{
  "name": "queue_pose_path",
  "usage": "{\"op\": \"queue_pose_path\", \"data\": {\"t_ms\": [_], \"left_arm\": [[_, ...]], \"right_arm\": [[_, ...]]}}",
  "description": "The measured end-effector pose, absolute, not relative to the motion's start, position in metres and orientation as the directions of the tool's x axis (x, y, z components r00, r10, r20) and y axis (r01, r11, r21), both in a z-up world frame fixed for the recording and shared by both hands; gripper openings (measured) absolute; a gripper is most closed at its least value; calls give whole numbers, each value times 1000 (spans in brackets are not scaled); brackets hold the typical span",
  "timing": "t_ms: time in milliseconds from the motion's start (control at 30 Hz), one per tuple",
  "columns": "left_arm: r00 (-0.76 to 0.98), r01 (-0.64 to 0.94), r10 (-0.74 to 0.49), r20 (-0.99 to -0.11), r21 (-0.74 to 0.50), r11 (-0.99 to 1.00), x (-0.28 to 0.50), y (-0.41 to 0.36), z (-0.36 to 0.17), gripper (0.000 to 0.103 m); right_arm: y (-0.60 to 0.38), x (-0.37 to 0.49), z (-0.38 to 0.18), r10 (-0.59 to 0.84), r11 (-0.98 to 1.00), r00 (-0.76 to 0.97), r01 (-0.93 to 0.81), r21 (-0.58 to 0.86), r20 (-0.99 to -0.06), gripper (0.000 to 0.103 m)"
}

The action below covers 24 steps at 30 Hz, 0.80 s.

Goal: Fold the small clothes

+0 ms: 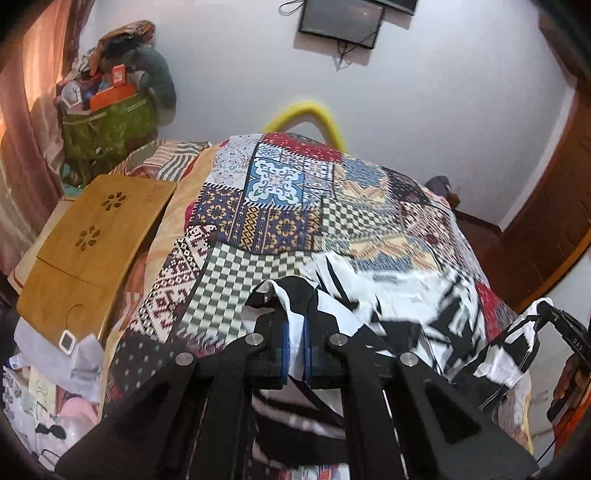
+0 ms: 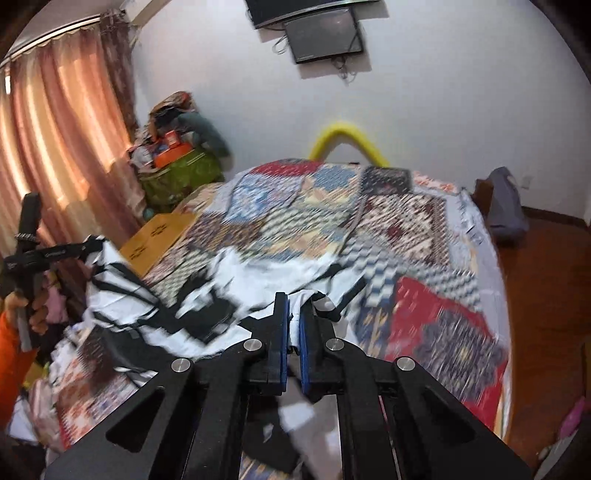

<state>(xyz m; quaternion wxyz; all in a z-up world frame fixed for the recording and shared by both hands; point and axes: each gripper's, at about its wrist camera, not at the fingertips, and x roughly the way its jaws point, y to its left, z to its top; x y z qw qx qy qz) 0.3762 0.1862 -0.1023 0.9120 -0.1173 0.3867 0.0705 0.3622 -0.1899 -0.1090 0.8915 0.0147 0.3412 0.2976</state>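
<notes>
You had two grippers — left gripper (image 1: 295,347), right gripper (image 2: 293,343) — both pinching one black-and-white garment (image 1: 399,295). One patchwork bedspread (image 1: 280,206), one wooden lap tray (image 1: 99,229), one yellow tube (image 1: 310,114), one wall screen (image 1: 341,22).

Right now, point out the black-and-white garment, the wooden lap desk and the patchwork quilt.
black-and-white garment (image 1: 332,280): left wrist view, white middle.
wooden lap desk (image 1: 99,236): left wrist view, top surface.
patchwork quilt (image 2: 421,214): right wrist view, bare far part.

bed (image 1: 491,236) | patchwork quilt (image 1: 273,218) spread over it | wooden lap tray (image 1: 92,240) on its left side
</notes>
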Motion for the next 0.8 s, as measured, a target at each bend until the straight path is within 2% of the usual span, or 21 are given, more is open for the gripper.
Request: {"op": "queue_pose_path", "data": {"t_ms": [167, 300, 400, 533, 567, 633, 667, 700, 733, 767, 800], "left_arm": [[647, -313, 77, -759, -171, 934, 441, 211, -132, 5], [555, -356, 72, -829, -158, 921, 488, 229, -184, 6], [484, -351, 83, -871, -107, 930, 506, 234, -221, 6], [469, -319, 103, -877, -59, 946, 500, 229, -235, 10], [470, -307, 111, -875, -44, 951, 496, 227, -232, 14], [475, -290, 128, -871, -18, 957, 489, 224, -224, 30], [493, -282, 134, -860, -13, 959, 483, 223, -214, 47], [517, -282, 139, -844, -14, 959, 478, 224, -205, 64], [547, -285, 149, -824, -16, 958, 470, 224, -194, 71], [575, -291, 161, -802, -17, 957, 461, 225, -183, 80], [594, -295, 169, -786, -18, 955, 454, 225, -176, 81]], "right_arm": [[-198, 423, -126, 453, 886, 638, -403, 232, -623, 4], [-199, 462, -161, 373, 923, 628, -327, 203, -684, 4], [-197, 477, -186, 347, 930, 588, -318, 185, -731, 4], [-199, 472, -186, 354, 926, 590, -330, 183, -726, 6], [-202, 469, -182, 361, 924, 594, -334, 188, -719, 7], [-206, 464, -172, 370, 922, 598, -334, 198, -711, 15], [-210, 461, -166, 374, 921, 603, -330, 207, -704, 19], [-213, 460, -161, 378, 921, 613, -327, 213, -694, 30], [-218, 451, -151, 378, 922, 633, -324, 212, -676, 43], [-219, 447, -146, 379, 922, 646, -324, 212, -663, 48], [-222, 440, -141, 386, 920, 659, -328, 215, -645, 53]]}}
